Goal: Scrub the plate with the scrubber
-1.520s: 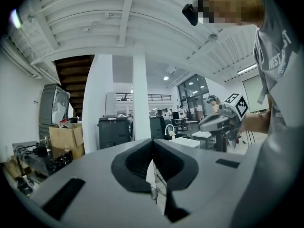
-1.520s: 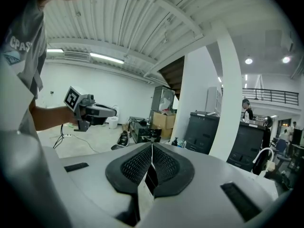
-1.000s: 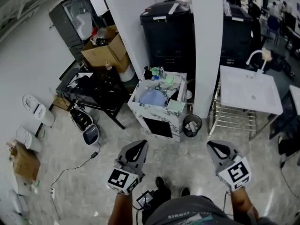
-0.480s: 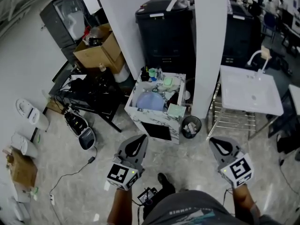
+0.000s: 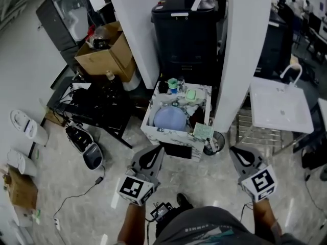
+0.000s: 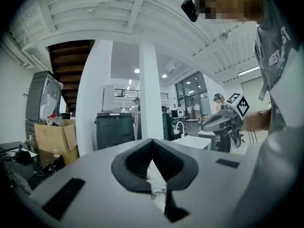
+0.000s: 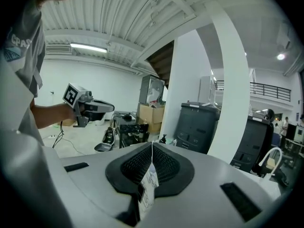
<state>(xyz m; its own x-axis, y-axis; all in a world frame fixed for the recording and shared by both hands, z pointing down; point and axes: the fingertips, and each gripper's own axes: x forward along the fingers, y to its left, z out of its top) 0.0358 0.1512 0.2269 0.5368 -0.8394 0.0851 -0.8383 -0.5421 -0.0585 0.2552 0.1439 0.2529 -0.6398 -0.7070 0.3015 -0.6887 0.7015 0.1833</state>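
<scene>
As the person has stepped closer, the plate [image 5: 170, 119] now lies just ahead of both claws.
It rests in the recess of the marble worktop [image 5: 162, 133], with a green pad [image 5: 203, 131], likely the scrubber, on the front right corner. The left claw [image 5: 157, 149] and right claw [image 5: 234, 151] are clenched and empty, so scrubbing has not begun.
</scene>
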